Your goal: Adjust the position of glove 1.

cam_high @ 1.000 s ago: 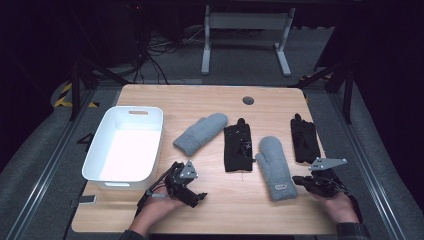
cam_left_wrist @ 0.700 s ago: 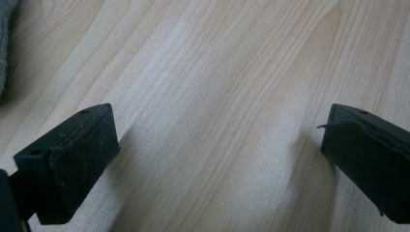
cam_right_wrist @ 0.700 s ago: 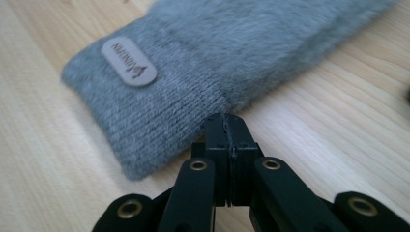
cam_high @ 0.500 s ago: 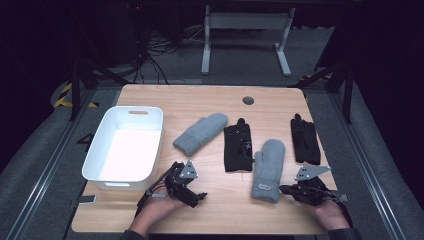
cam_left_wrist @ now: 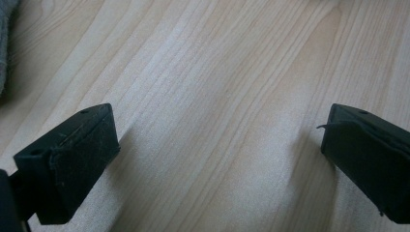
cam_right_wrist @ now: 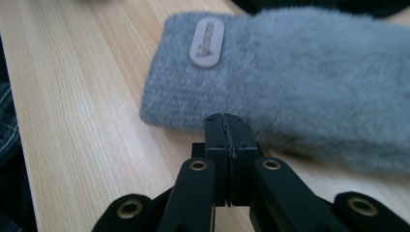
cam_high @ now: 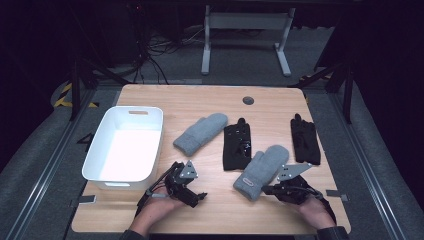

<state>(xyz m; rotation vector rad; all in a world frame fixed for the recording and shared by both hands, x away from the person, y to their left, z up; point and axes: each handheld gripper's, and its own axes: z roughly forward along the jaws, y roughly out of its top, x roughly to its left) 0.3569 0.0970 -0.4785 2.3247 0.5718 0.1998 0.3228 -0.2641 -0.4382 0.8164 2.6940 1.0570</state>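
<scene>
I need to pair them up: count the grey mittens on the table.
2. One grey mitten lies mid-table beside the white bin; the other grey mitten lies at the right gripper.

On the table, a tub stands at the left. To its right lies a mitten, then a glove just beside it, and well apart at the far right a second glove. A second mitten lies nearer the person, between the two gloves and touching the middle one. The left claw rests before the tub's right corner; the right claw sits at the second mitten's near edge.
</scene>
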